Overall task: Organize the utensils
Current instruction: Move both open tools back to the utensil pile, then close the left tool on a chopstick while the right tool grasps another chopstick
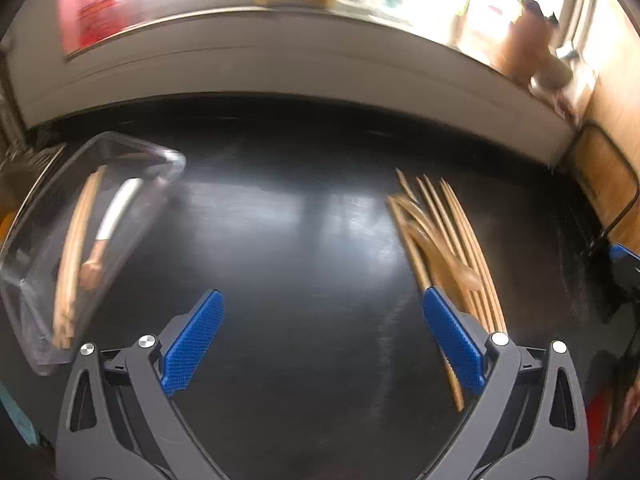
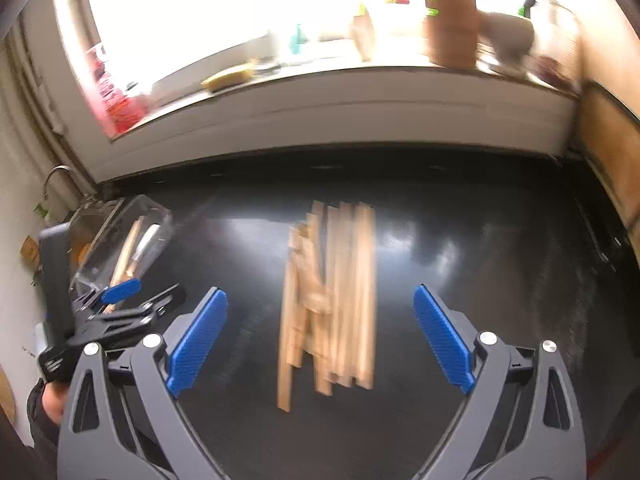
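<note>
A pile of wooden utensils (image 2: pixel 332 292) lies on the black countertop (image 2: pixel 480 280), right ahead between my right gripper's (image 2: pixel 320 300) open, empty fingers. In the left wrist view the same pile (image 1: pixel 444 248) lies to the right, partly behind the right fingertip. My left gripper (image 1: pixel 322 300) is open and empty over bare counter. A clear plastic tray (image 1: pixel 80 240) at the left holds wooden sticks and a white-bladed utensil; it also shows in the right wrist view (image 2: pixel 128 240). The left gripper (image 2: pixel 120 300) shows in the right wrist view beside the tray.
A white windowsill (image 2: pixel 320 92) runs along the back with a red package (image 2: pixel 116 100), a yellow sponge (image 2: pixel 228 76) and a brown canister (image 2: pixel 452 20). A wooden panel (image 2: pixel 608 140) bounds the right side. A tap (image 2: pixel 60 176) stands at the far left.
</note>
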